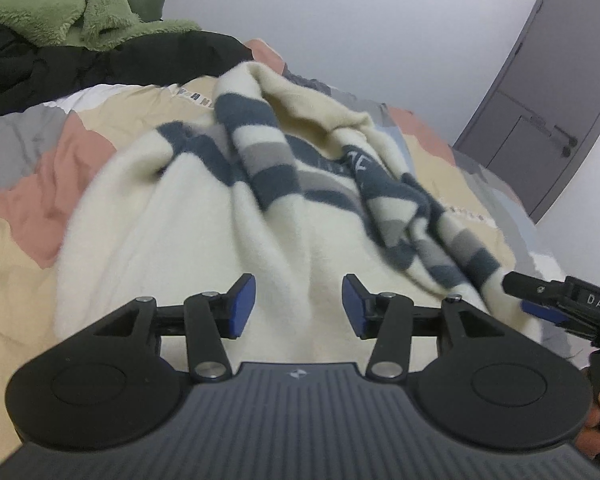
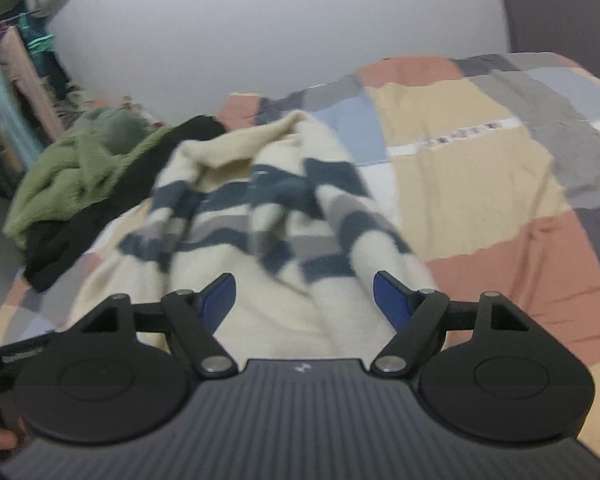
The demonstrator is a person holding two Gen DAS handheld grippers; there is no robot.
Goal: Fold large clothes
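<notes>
Cream sweater [image 1: 188, 240] with navy and grey stripes is lying crumpled on the bed [image 1: 24, 184], on a patchwork cover of tan, salmon, grey and white blocks. Its plain cream body is spreading toward the cameras; striped sleeves [image 1: 256, 152] are lying twisted across the upper part.

Left hand-held gripper [image 1: 299, 306] is hovering just above the cream fabric, blue pads [image 1: 242, 306] standing apart, nothing pinched between them. Right hand-held gripper [image 2: 304, 300] is likewise sitting over the sweater's near edge, jaws wide apart, nothing clamped; only cloth showing through the gap. In the left wrist view the right one is poking in at the right edge, beside the striped sleeve end; contact with the cloth can't be told.

Green fleece garment [image 1: 60, 4] is sitting piled on a black garment [image 1: 100, 64] at the far left end of the bed, just beside the sweater's top. Grey door [image 1: 548, 92] is standing in the white wall behind. Right wrist view is blurry.
</notes>
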